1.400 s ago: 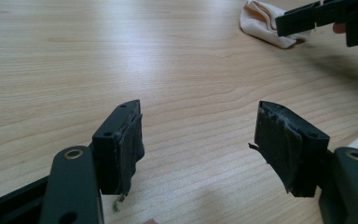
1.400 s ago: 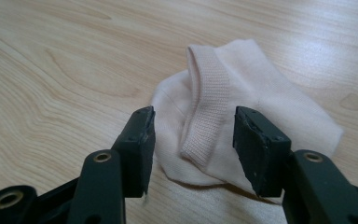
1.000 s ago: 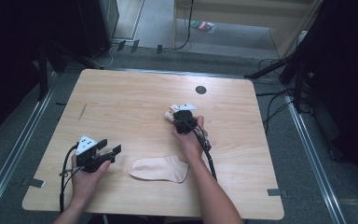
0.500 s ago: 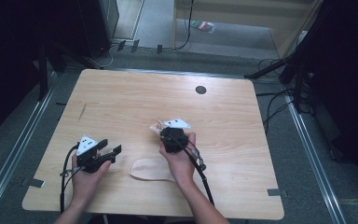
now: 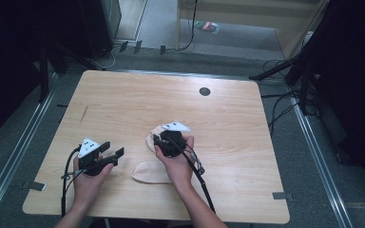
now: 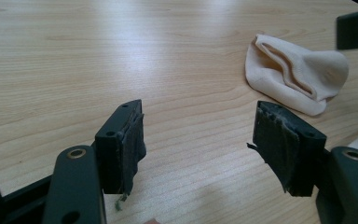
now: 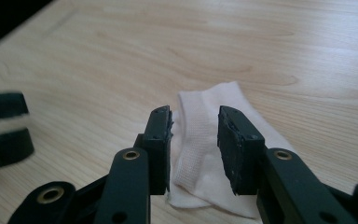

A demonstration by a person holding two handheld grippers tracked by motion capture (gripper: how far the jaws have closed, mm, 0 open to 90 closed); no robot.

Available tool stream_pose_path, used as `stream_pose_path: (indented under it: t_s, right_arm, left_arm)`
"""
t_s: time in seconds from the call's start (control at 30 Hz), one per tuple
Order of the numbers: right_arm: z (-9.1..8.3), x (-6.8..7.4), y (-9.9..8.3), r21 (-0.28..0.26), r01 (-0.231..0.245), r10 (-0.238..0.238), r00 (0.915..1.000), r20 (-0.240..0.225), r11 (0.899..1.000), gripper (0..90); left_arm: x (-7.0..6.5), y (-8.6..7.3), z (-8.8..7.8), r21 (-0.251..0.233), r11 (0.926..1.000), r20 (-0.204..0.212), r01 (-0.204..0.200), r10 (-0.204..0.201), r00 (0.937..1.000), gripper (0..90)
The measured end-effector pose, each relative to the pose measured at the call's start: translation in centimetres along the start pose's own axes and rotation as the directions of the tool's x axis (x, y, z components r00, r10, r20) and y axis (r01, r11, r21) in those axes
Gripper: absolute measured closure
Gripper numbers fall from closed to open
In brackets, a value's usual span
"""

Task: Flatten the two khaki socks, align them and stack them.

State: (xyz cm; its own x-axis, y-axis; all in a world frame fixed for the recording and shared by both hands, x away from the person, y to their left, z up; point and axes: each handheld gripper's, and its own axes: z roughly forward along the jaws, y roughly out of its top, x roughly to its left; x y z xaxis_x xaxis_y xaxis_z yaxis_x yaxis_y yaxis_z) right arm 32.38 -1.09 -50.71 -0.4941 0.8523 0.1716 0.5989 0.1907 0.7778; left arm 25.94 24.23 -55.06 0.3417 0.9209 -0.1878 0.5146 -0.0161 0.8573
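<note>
I have my right gripper [image 5: 158, 139] near the middle of the wooden table [image 5: 247, 123], and its jaws have just been opening. In the right gripper view they stand a little apart, with the ribbed cuff of a cream sock [image 7: 205, 154] lying on the wood between and below them. I see a gap between each pad and the cloth, so the pads are not pressing on it; the sock lies loose under the jaws. In the high view that sock [image 5: 151, 138] peeks out as a pale bunch just left of the right gripper's black body, touching the table, with the grey three-cornered plate above it.

A second sock [image 5: 149, 172] lies flat nearer my edge of the table, just beside my right hand [image 5: 177, 164] and partly covered by it. The two socks are close together; I cannot tell whether they touch.

My left gripper [image 5: 114, 154] sits towards the left front of the table, held in my left hand [image 5: 88, 178]. Its jaws are spread wide with nothing but bare wood between them, as the left gripper view shows. That view looks across to the bunched sock [image 6: 293, 74], folded over on itself with its cuff opening turned this way, well clear of the left jaws.
</note>
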Motion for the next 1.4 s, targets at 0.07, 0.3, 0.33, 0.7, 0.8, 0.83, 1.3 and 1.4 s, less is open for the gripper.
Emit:
stream_pose_path:
  t_s: [0.07,0.3,0.33,0.7,0.8,0.83,1.3,1.4]
  right_arm:
    - [1.1,0.6,-0.3,0.051,0.048,-0.049,0.9986,0.018,0.998,59.2]
    - [3.2,0.4,-0.8,0.136,0.053,-0.062,0.9960,0.064,0.989,86.0]
    - [3.2,0.4,-0.8,0.136,0.053,-0.062,0.9960,0.064,0.989,86.0]
    - [-1.7,-3.9,1.9,-0.012,-0.129,0.128,0.9913,-0.029,0.992,89.0]
    - [-2.3,-6.0,2.3,-0.035,-0.183,0.182,0.9830,-0.022,0.982,89.0]
    - [-2.4,-6.7,2.4,-0.045,-0.199,0.198,0.9799,-0.021,0.979,88.9]
    - [-1.4,-15.0,1.8,-0.042,-0.178,0.182,0.9737,0.136,0.983,64.7]
    - [-1.0,-15.0,1.5,-0.025,-0.149,0.151,0.9779,0.144,0.989,64.7]
  left_arm:
    - [0.0,0.0,0.0,0.000,1.0000,0.002,0.003,-0.003,1.0000,34.7]
    - [0.1,0.0,0.0,0.001,1.0000,0.007,0.001,-0.001,1.0000,35.0]
    - [0.1,0.0,0.0,0.001,1.0000,0.007,0.001,-0.001,1.0000,35.1]
    - [0.0,0.0,0.0,0.000,1.0000,0.005,0.003,-0.003,1.0000,35.4]
    - [0.0,0.0,0.0,0.000,1.0000,0.004,0.003,-0.003,1.0000,35.5]
    - [0.0,0.0,0.0,0.000,1.0000,0.004,0.002,-0.002,1.0000,35.5]
    - [0.0,0.2,0.0,0.000,1.0000,0.028,-0.001,0.001,0.9996,37.6]
    - [0.0,0.2,0.0,-0.005,0.9999,0.031,-0.010,0.010,0.9995,39.0]
